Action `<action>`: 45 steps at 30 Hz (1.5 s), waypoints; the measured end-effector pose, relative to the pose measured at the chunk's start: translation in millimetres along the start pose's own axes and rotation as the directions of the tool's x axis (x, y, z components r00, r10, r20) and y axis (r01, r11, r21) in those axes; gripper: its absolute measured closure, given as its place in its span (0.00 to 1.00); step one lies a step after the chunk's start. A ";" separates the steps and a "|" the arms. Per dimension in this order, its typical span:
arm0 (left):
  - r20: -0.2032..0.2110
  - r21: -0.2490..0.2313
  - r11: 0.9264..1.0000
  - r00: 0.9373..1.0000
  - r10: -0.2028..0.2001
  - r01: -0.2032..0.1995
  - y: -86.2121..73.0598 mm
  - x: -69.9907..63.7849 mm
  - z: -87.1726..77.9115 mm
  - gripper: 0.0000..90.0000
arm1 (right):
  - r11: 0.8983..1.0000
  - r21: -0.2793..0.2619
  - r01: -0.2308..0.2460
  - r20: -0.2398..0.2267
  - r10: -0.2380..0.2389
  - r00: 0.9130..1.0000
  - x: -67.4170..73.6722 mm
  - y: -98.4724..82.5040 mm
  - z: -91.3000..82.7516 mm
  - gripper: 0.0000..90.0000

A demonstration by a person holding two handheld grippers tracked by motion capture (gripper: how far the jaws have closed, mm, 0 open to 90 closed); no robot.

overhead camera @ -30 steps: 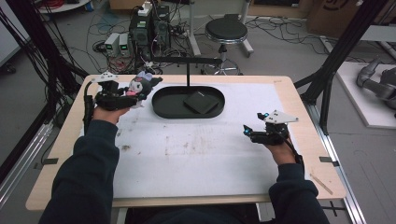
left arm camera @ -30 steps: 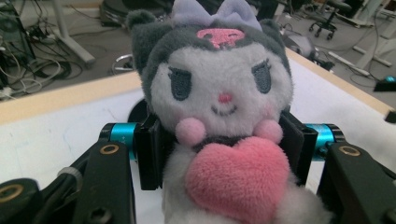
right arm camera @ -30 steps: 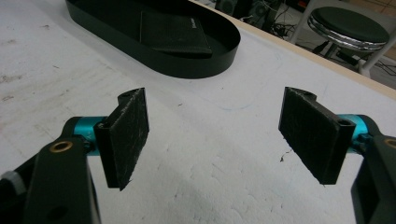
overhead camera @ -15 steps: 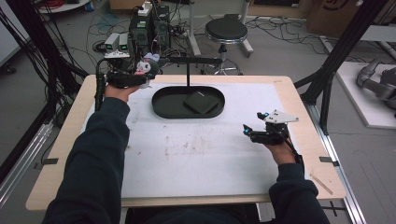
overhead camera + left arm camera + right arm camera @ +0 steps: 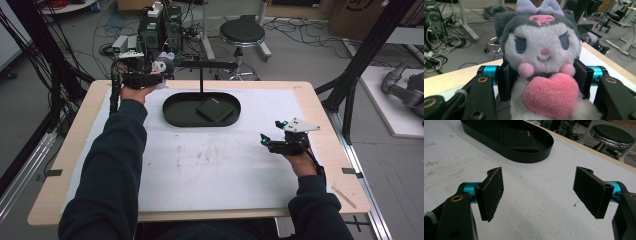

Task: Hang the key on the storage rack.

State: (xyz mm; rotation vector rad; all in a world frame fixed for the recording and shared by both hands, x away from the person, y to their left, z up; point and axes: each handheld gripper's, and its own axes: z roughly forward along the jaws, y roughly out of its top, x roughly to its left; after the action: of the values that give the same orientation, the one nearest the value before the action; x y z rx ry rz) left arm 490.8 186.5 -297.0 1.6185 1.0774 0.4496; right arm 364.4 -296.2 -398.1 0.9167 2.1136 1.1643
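Observation:
A grey and white plush toy (image 5: 541, 57) with a lilac bow and a pink heart sits upright between the pads (image 5: 502, 82) of my left gripper (image 5: 542, 77), which is shut on it. In the high view this left gripper (image 5: 159, 74) holds the plush toy (image 5: 161, 65) above the table's back left edge, close to the left end of a black bar stand (image 5: 207, 65). My right gripper (image 5: 263, 140) rests at the table's right side, open. Its pads (image 5: 491, 192) stand wide apart over the white mat with nothing between them.
A black oval tray (image 5: 175, 107) lies at the back middle with a flat black pad (image 5: 215, 108) in it; the stand's post rises behind it. The tray (image 5: 524, 157) is ahead of the right gripper. A stool (image 5: 242, 32) and cables lie beyond the table.
My left gripper has carried the plush toy from beside the tray's left end up and back toward the stand's bar. The right gripper has not moved.

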 end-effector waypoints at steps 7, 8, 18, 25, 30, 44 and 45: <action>-0.049 -0.003 1.000 0.999 -0.023 0.023 -7.0 9.7 0.4 0.50 | 1.000 0.000 -0.001 -0.003 0.001 1.000 0.7 -0.1 -0.7 0.28; -0.058 -0.005 1.000 0.998 -0.028 0.028 -9.4 12.0 -0.1 0.49 | 1.000 0.001 -0.001 -0.003 0.001 1.000 0.8 -0.1 -0.8 0.28; -0.094 -0.028 0.997 0.993 -0.068 0.066 -31.8 26.6 -3.6 0.49 | 1.000 0.004 0.005 -0.007 -0.005 1.000 2.5 0.2 0.2 0.28; -0.074 -0.033 0.996 0.994 -0.080 0.078 -46.6 29.8 -3.2 0.49 | 1.000 0.008 0.004 -0.013 -0.004 1.000 3.1 0.1 -0.3 0.28; -0.083 -0.010 0.999 0.996 -0.035 0.034 -51.6 27.9 -3.0 0.49 | 1.000 0.008 0.003 -0.015 -0.003 1.000 3.3 -0.1 0.0 0.28; -0.131 0.125 0.989 0.987 0.092 -0.075 -60.0 14.9 13.4 0.49 | 1.000 0.008 0.006 -0.018 -0.006 1.000 3.8 0.0 0.5 0.28; -0.138 0.134 0.988 0.985 0.102 -0.083 -59.8 12.8 16.0 0.49 | 1.000 0.008 0.004 -0.018 -0.004 1.000 3.9 0.1 0.5 0.28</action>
State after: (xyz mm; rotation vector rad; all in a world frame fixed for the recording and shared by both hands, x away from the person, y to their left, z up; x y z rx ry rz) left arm 484.7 188.0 -359.8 1.7761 1.1617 0.5775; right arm 362.5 -292.9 -398.8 0.9081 2.1348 1.1665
